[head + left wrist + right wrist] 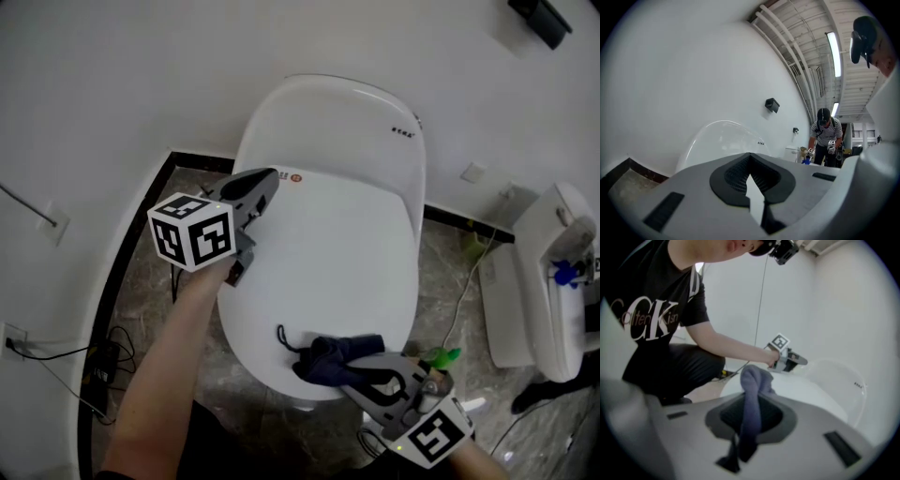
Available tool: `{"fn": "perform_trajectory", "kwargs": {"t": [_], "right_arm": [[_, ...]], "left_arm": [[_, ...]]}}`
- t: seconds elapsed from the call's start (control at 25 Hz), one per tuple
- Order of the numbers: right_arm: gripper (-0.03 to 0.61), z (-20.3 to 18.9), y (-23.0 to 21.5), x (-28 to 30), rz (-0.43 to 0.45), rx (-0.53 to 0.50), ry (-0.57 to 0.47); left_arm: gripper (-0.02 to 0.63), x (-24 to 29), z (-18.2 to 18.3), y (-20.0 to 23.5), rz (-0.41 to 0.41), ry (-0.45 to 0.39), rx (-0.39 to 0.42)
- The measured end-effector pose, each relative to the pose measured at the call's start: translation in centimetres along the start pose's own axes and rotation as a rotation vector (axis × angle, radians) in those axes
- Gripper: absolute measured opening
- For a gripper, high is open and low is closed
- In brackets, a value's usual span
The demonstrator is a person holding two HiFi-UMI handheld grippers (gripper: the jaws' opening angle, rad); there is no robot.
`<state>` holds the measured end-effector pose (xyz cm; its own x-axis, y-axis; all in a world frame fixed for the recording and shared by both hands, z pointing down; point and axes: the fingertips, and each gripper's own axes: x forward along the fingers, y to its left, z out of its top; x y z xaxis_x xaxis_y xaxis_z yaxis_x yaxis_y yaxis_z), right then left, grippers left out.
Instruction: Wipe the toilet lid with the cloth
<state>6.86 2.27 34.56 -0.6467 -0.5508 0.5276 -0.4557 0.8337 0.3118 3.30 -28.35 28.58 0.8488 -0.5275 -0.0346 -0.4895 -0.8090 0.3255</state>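
The white toilet lid [328, 253] is down, seen from above in the head view. A dark blue cloth [333, 354] lies bunched on the lid's front edge, and my right gripper [352, 370] is shut on it. In the right gripper view the cloth [752, 394] stands up between the jaws over the lid [801, 392]. My left gripper [258, 183] hovers at the lid's back left edge, jaws together and holding nothing. The left gripper view looks past its gripper [752, 180] at the toilet's back [722, 140] and the wall.
A second white fixture [544, 281] stands at the right, with a green object [441, 356] and a cable on the floor between. Cables and a black box [94, 361] lie on the floor left. A person in a striped shirt [826, 140] stands far off.
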Motion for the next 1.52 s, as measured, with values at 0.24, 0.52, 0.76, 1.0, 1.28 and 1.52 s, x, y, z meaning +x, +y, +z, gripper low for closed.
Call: {"fn": "perform_trajectory", "kwargs": {"t": [0.24, 0.52, 0.76, 1.0, 1.28, 1.52], "right_arm": [[0.067, 3.7, -7.6, 0.9, -0.108, -0.063, -0.055], [0.067, 6.1, -19.5, 5.5, -0.224, -0.015, -0.007], [0.067, 4.9, -28.5, 10.9, -0.29, -0.122, 0.122], [0.067, 0.9, -31.4, 14.3, -0.272, -0.138, 0.28], [0.067, -1.7, -30.5, 15.5, -0.224, -0.16, 0.347], [0.067, -1.9, -29.1, 15.4, -0.198, -0.148, 0.334]], "left_arm": [[0.014, 0.1, -0.1, 0.3, -0.008, 0.008, -0.006], [0.014, 0.1, -0.1, 0.3, -0.003, 0.004, -0.005], [0.014, 0.0, -0.1, 0.4, 0.001, 0.002, 0.001], [0.014, 0.0, -0.2, 0.4, -0.002, 0.002, -0.006], [0.014, -0.1, -0.2, 0.4, -0.002, 0.0, -0.002], [0.014, -0.1, -0.2, 0.4, -0.008, 0.0, -0.006]]}}
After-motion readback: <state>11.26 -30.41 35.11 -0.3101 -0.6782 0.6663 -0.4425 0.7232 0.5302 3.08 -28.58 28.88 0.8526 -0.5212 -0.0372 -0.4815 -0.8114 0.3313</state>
